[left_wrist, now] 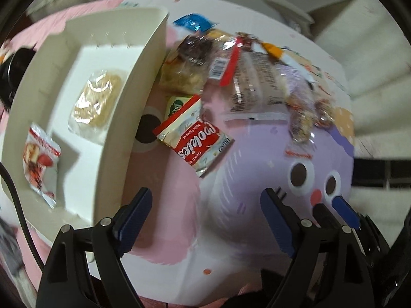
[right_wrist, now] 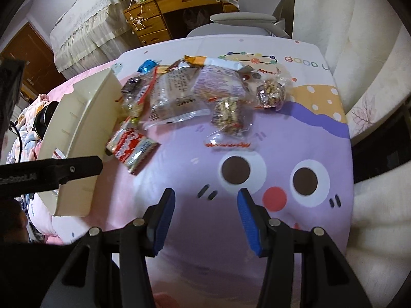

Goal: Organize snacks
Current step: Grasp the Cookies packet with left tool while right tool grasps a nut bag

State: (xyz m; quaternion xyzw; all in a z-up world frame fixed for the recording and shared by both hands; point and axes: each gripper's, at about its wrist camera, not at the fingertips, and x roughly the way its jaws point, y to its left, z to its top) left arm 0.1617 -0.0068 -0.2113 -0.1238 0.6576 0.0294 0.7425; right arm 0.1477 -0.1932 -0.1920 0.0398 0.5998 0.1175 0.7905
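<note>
Left gripper [left_wrist: 205, 218]: pointing straight down over the counter [left_wrist: 244, 231], jaws spread wide, nothing between them. Right gripper [right_wrist: 205, 218]: tilted steeply down, jaws parted, also empty, visible in the left view at 4 o'clock.

Cookies packet [left_wrist: 195, 138], one, red and white, lies at 12 o'clock from the left gripper, just beside the cream tray [left_wrist: 133, 82].

Tray at 10 o'clock holds two items: one clear-wrapped pale cake [left_wrist: 95, 102], one red-and-white packet [left_wrist: 41, 159].

Snack pile [right_wrist: 195, 92] farther out at 12 o'clock on the cartoon-face cloth: several overlapping wrapped packets, exact count unclear; two nut bars [right_wrist: 227, 115] at its near edge.
</note>
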